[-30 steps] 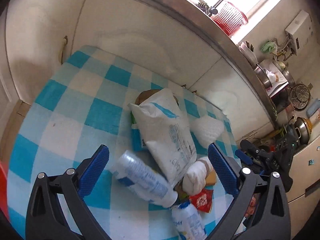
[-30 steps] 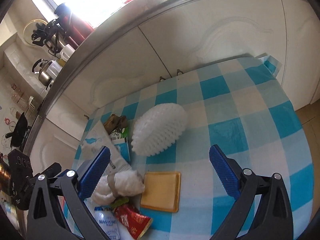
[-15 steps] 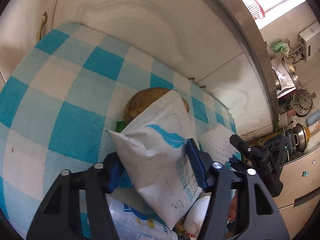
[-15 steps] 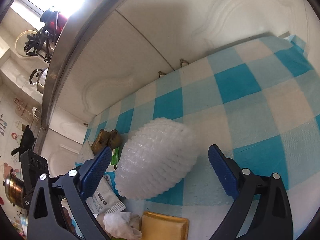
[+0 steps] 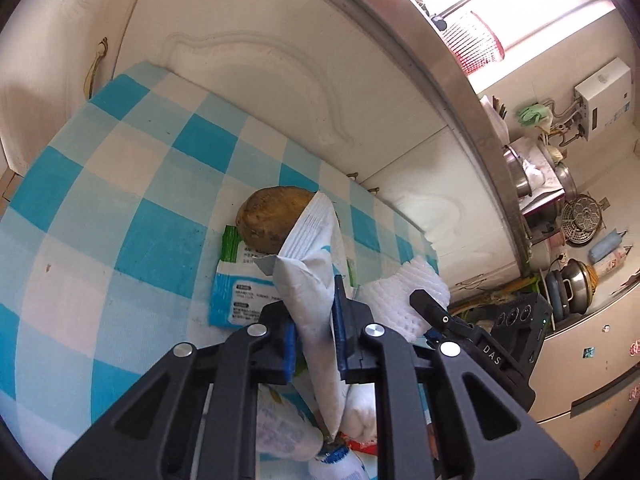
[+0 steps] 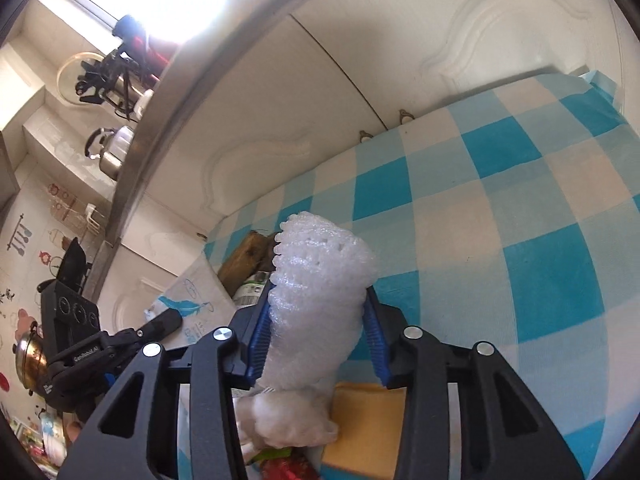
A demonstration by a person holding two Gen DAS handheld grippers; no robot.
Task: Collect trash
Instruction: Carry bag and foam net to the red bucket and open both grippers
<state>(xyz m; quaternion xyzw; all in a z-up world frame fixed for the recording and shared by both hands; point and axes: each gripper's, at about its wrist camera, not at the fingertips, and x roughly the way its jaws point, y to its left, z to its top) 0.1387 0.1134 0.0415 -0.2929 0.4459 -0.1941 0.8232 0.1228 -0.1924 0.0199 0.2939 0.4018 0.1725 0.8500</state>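
Observation:
My left gripper (image 5: 314, 320) is shut on a white plastic bag with blue print (image 5: 312, 276), pinched upright between the blue pads. A brown potato (image 5: 272, 218) and a blue and green packet (image 5: 240, 284) lie behind it on the checked cloth (image 5: 120, 200). My right gripper (image 6: 316, 320) is shut on a white foam fruit net (image 6: 320, 276), squeezed narrow between the pads. The net also shows in the left wrist view (image 5: 404, 296). A yellow sponge (image 6: 360, 424), a white wad (image 6: 288, 420) and a red wrapper (image 6: 288, 468) lie below the right gripper.
White cabinet doors (image 5: 280, 80) rise behind the cloth under a steel counter edge (image 5: 420, 52). A white bottle (image 5: 340, 464) and another plastic bottle (image 5: 280, 428) lie under the left gripper. Kettles and pots stand on the far counters.
Both grippers have closed: the left on the white bag, folding it upright, the right on the foam net, squeezing it. Both moved forward and down to the trash.

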